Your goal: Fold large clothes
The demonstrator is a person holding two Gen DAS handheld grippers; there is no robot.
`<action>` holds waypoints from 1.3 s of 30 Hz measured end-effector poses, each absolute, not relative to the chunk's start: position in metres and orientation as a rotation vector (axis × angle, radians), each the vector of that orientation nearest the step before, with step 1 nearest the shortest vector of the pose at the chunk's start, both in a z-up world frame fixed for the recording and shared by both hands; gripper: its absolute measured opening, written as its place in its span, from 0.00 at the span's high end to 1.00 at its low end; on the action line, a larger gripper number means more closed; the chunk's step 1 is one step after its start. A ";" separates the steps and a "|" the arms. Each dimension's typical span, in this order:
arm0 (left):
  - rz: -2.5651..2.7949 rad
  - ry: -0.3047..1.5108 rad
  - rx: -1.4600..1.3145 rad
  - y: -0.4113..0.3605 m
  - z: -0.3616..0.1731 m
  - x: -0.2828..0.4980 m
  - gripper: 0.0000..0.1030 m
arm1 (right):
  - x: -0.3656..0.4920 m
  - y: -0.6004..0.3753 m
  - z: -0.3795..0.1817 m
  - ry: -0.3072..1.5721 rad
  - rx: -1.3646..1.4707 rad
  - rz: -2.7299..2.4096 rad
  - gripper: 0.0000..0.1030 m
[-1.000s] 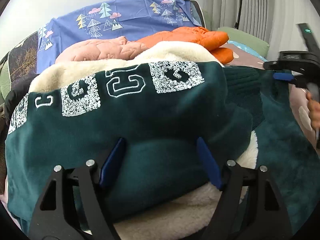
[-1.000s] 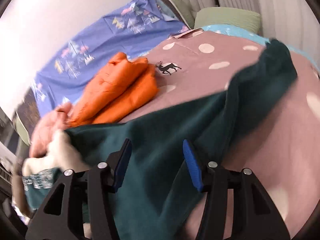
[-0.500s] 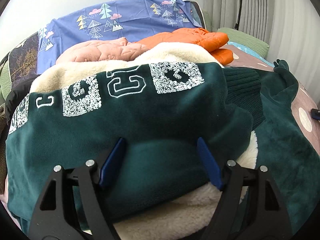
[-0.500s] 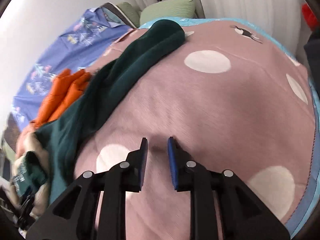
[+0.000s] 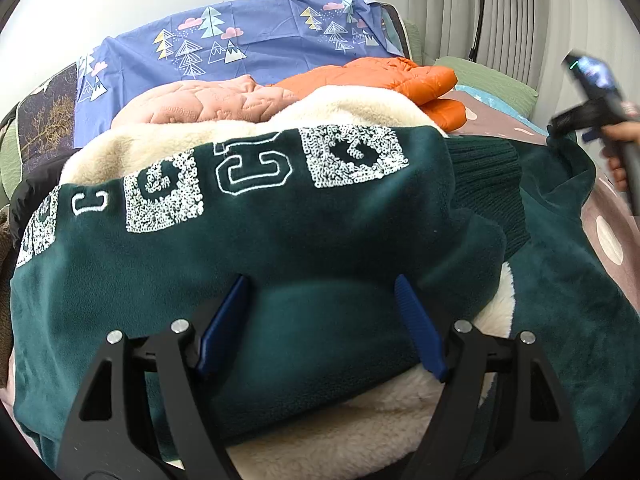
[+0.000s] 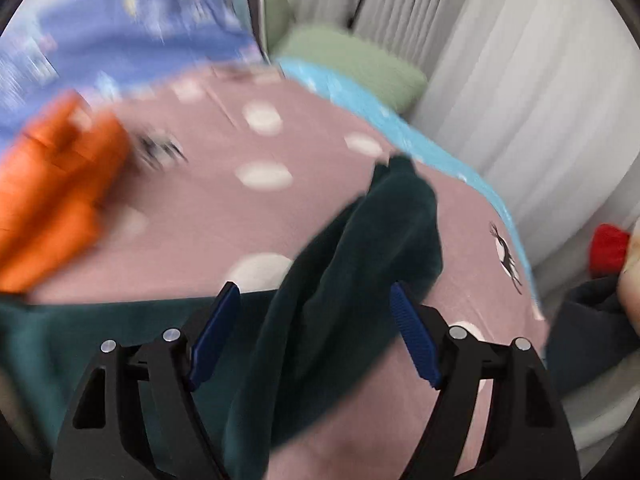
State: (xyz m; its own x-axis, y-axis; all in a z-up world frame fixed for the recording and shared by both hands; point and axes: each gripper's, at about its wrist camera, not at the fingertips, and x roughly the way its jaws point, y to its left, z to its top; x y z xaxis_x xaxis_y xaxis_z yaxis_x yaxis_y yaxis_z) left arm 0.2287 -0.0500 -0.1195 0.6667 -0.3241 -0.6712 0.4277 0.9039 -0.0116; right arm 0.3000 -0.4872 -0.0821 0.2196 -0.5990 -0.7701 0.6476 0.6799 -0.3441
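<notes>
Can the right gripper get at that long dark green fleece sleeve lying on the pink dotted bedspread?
Probably yes. The right gripper hangs just above the dark green fleece sleeve, its jaws opening with the cloth between them, not pinched. Nothing lies over the sleeve on the pink dotted bedspread.

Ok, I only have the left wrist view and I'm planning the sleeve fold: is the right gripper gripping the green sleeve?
Observer: No. The right gripper has its jaws opening. The green sleeve runs between the pads, but they aren't pressing it.
Operator: Where does the sleeve's end lie?
Observer: On the pink dotted blanket, its tip close to the light blue edge.
Operator: Anything beyond that edge?
Observer: A red item below the white curtain, too blurred to name.
</notes>
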 end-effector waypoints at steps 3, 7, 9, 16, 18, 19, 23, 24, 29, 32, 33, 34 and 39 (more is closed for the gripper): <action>-0.430 0.727 0.146 -0.049 -0.118 0.230 0.25 | 0.273 -0.534 -0.083 0.977 0.200 -0.911 0.57; -0.431 0.728 0.143 -0.049 -0.118 0.230 0.25 | 0.175 -0.585 -0.060 0.723 0.684 -0.691 0.83; -0.430 0.728 0.145 -0.049 -0.118 0.230 0.25 | 0.115 -0.603 -0.066 0.641 0.888 -0.597 0.83; -0.431 0.728 0.143 -0.049 -0.119 0.230 0.25 | -0.020 -0.626 -0.122 0.547 1.149 -0.503 0.66; -0.431 0.728 0.143 -0.049 -0.119 0.230 0.25 | -0.032 -0.623 -0.113 0.507 1.073 -0.513 0.34; -0.431 0.728 0.143 -0.049 -0.119 0.230 0.25 | -0.032 -0.622 -0.108 0.485 1.047 -0.506 0.28; -0.430 0.729 0.143 -0.049 -0.119 0.229 0.25 | 0.002 -0.625 -0.098 0.444 1.019 -0.482 0.14; -0.430 0.729 0.143 -0.049 -0.119 0.229 0.25 | 0.017 -0.631 -0.101 0.455 1.032 -0.495 0.11; -0.430 0.729 0.143 -0.049 -0.119 0.229 0.25 | 0.077 -0.642 -0.106 0.478 1.035 -0.573 0.23; -0.431 0.730 0.140 -0.049 -0.119 0.229 0.25 | 0.104 -0.638 -0.093 0.535 0.967 -0.550 0.85; -0.431 0.731 0.139 -0.049 -0.119 0.230 0.25 | 0.105 -0.630 -0.083 0.509 0.946 -0.536 0.85; -0.434 0.732 0.134 -0.048 -0.119 0.230 0.25 | 0.109 -0.619 -0.069 0.484 0.912 -0.502 0.86; -0.451 0.730 0.104 -0.044 -0.116 0.231 0.25 | 0.145 -0.488 0.019 0.402 0.630 -0.150 0.85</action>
